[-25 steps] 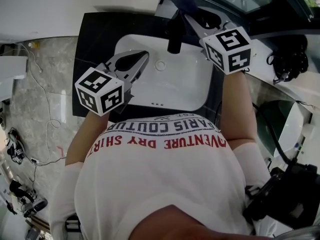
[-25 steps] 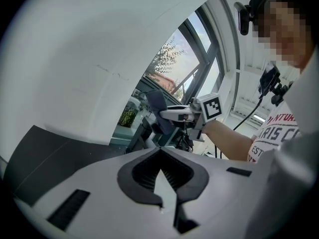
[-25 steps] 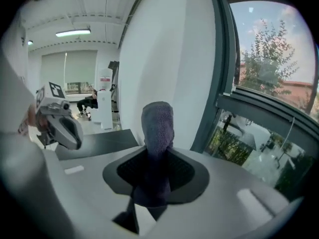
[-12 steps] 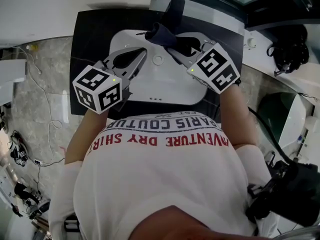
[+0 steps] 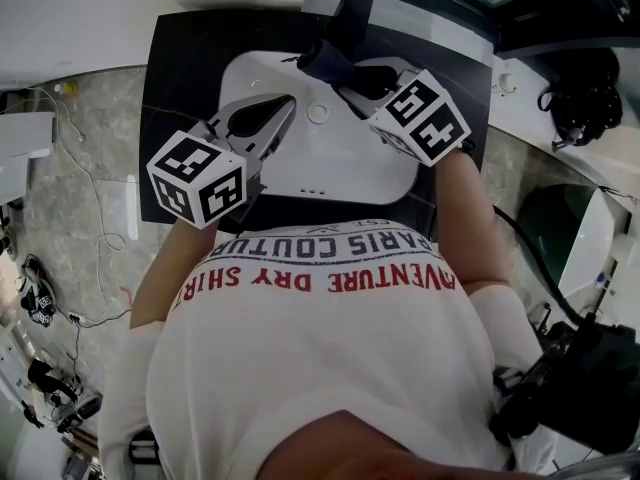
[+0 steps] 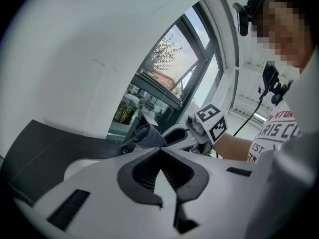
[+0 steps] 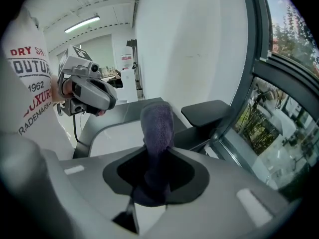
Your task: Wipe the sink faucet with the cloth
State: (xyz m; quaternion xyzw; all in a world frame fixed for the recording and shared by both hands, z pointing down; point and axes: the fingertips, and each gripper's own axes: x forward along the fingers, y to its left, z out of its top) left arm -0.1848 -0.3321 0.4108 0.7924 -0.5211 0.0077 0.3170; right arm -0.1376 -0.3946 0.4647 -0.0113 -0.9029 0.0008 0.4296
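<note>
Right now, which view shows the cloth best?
The right gripper view: the purple cloth fills the centre, clamped in the right gripper. The head view shows the cloth as a small dark bundle near the faucet. The left gripper view shows the cloth small and far off.

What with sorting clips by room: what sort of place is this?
Probably a bathroom or washroom vanity: a white sink set in a black countertop, a black faucet, and a big window alongside.
</note>
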